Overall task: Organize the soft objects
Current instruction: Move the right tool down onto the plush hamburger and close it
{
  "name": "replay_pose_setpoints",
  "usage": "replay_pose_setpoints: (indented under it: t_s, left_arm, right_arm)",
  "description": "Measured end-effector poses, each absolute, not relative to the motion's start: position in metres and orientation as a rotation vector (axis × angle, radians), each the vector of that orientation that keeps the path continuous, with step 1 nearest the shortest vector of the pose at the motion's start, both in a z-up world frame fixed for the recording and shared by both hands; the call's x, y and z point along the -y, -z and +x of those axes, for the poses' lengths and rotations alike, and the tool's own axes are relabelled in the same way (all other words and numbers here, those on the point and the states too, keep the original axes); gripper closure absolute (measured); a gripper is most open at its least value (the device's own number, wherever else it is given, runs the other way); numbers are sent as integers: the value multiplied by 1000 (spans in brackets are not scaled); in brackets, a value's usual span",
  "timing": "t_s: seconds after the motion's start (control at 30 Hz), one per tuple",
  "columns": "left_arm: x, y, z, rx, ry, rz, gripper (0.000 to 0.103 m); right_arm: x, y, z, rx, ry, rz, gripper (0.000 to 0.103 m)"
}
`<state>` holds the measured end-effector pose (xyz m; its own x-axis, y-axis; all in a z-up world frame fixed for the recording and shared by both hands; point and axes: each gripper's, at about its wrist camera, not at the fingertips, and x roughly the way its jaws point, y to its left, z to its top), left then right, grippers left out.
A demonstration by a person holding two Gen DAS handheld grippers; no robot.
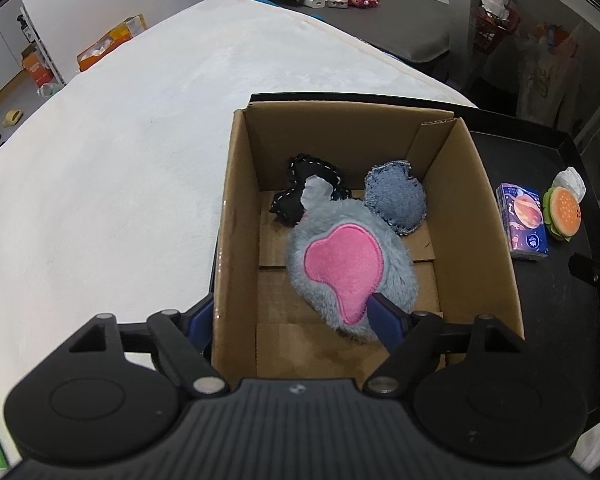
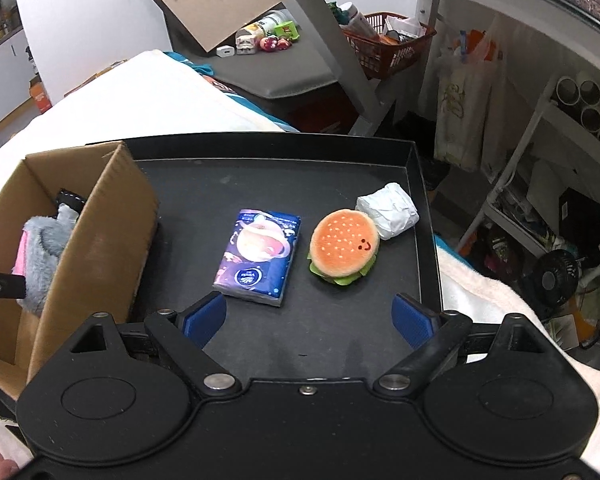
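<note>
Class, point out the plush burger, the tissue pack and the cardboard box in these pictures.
plush burger (image 2: pixel 343 240), right wrist view, on its bun top.
tissue pack (image 2: pixel 260 254), right wrist view, on its printed face.
cardboard box (image 1: pixel 476 216), left wrist view, on its right inner wall.

Even indoor light falls from above, bright enough, and both views are sharp in the middle. The white bed cover (image 1: pixel 120 140) looks almost washed out. The black tray (image 2: pixel 284 176) shows faint dull reflections. Shadows are soft. Straight lines bend strongly toward the picture edges.
</note>
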<state>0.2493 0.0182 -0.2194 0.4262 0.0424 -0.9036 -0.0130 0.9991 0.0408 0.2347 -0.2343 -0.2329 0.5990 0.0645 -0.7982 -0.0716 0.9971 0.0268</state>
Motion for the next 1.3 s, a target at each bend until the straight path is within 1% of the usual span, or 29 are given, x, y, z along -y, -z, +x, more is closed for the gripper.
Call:
replay_pose_setpoints:
  t_s: [0.23,0.4,0.67,0.73,0.8,0.83,0.87,0.9,0.97,1.07,1.3]
  left_arm:
    - [-20,220,249,-1126,-24,27,23]
    - [-20,221,249,-1124,-18,27,22]
    - [-21,221,250,-1127,-20,20,22]
    - [-20,221,250,-1128,-21,22,22]
    - [-20,221,250,-1128,-21,24,22]
    - [-20,221,250,-1127,-21,26,22]
    - [-20,220,250,-1126,-22,27,22]
    - [-20,220,250,-1126,-23,25,22]
    - [-20,220,249,-1126,-24,20,22]
    - [-20,220,248,-1124,-24,26,22]
    - [-22,216,245,-1121,-35,17,22]
  right_arm:
    - [238,237,248,-904,-47,4,15]
    - [245,243,264,-908,-17,42,20]
    - [241,258,284,-942,15,37,23]
    - [239,261,287,-957,15,27,28]
    - [237,265,289,-981,9,19,45]
    - [238,265,289,-985,2,29,50]
    - [238,263,288,-989,-4,33,69]
    - [236,262,288,-1004,-6,21,76]
    - [236,262,287,-1027,-5,13,80]
    - [236,259,283,-1027,-22,6,82]
    - [237,250,273,-1008,-48,-3,84]
